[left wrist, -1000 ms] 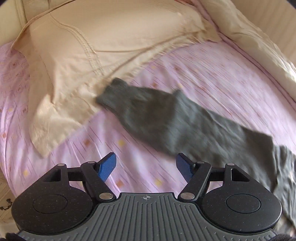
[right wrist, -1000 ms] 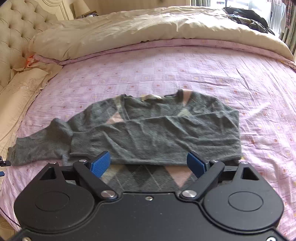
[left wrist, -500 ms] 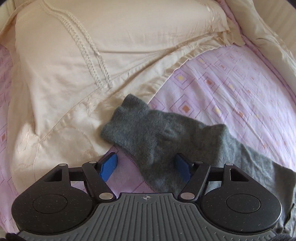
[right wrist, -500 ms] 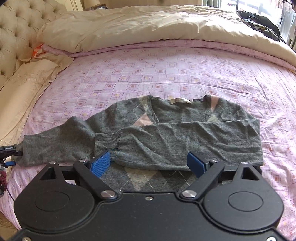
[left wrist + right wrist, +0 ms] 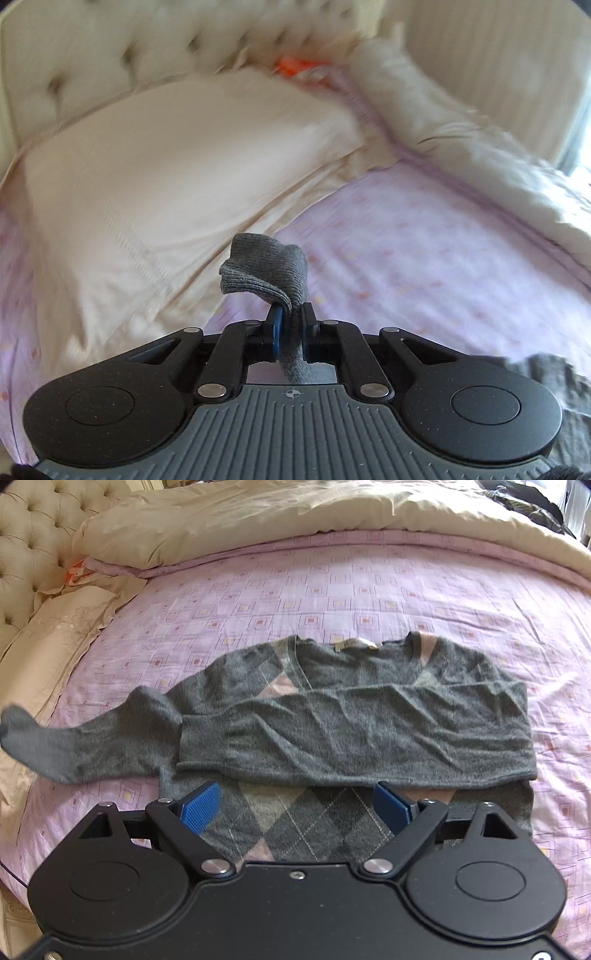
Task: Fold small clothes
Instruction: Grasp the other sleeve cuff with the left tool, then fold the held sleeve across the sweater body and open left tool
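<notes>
Left gripper [image 5: 291,325] clamped on grey sleeve cuff [image 5: 266,269], centre frame. Right gripper [image 5: 299,805] fingers apart, low above sweater [image 5: 369,731] on bed [image 5: 369,590].

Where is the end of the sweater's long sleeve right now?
The sleeve cuff is pinched in the left gripper, lifted near the cream pillow; in the right wrist view it sticks out far left.

Daylight is coming in from the upper right of both frames, washing the duvet [image 5: 280,513] pale. The left wrist view is smearing with motion blur across the pillow [image 5: 177,173] and headboard [image 5: 122,48]; the right wrist view is staying sharp, edges bowing fisheye-style.
</notes>
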Demonstrator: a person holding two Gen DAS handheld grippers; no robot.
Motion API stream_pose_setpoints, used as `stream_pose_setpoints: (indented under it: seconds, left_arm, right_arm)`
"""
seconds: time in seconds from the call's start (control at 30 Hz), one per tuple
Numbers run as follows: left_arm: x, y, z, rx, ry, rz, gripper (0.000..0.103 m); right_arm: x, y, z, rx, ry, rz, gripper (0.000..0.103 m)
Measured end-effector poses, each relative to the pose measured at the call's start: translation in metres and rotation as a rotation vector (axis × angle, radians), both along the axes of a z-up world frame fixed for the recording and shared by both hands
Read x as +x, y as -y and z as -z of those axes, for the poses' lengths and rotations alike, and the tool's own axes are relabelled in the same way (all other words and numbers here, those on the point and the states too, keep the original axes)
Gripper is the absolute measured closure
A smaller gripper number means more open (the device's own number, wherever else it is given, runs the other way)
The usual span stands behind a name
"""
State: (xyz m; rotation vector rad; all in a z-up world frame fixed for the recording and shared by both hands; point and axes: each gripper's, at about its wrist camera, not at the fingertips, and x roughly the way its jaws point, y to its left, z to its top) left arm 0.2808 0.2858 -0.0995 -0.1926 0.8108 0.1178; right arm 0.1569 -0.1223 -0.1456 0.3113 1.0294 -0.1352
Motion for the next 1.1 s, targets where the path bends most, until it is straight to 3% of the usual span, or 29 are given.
stream_pose_setpoints:
  seconds: [0.13, 0.3, 0.6, 0.8, 0.93, 0.97, 1.1]
  left_arm:
    - [-0.013, 0.055, -0.052, 0.016, 0.112, 0.125, 0.094]
    - [-0.029, 0.134, -0.087, -0.025, 0.154, 0.247, 0.094]
    - [-0.055, 0.281, -0.056, -0.124, 0.121, 0.428, 0.094]
    - [-0.065, 0.359, -0.020, -0.108, 0.046, 0.546, 0.091]
    - [-0.075, 0.388, -0.006, -0.098, 0.002, 0.613, 0.084]
    - [-0.077, 0.391, -0.006, -0.094, 0.009, 0.628, 0.078]
    - [-0.091, 0.393, -0.010, -0.048, 0.043, 0.691, 0.070]
  right_arm:
    - [-0.009, 0.014, 0.008, 0.041, 0.005, -0.028, 0.013]
    - [-0.025, 0.042, 0.012, 0.076, 0.015, -0.032, 0.013]
    - [-0.057, 0.102, 0.014, 0.065, 0.021, -0.023, 0.013]
    - [-0.069, 0.133, 0.021, 0.064, 0.001, 0.022, 0.013]
    - [-0.071, 0.141, 0.025, 0.059, -0.010, 0.037, 0.013]
    - [-0.071, 0.142, 0.026, 0.060, -0.012, 0.039, 0.013]
    - [-0.062, 0.141, 0.028, 0.070, -0.002, 0.032, 0.013]
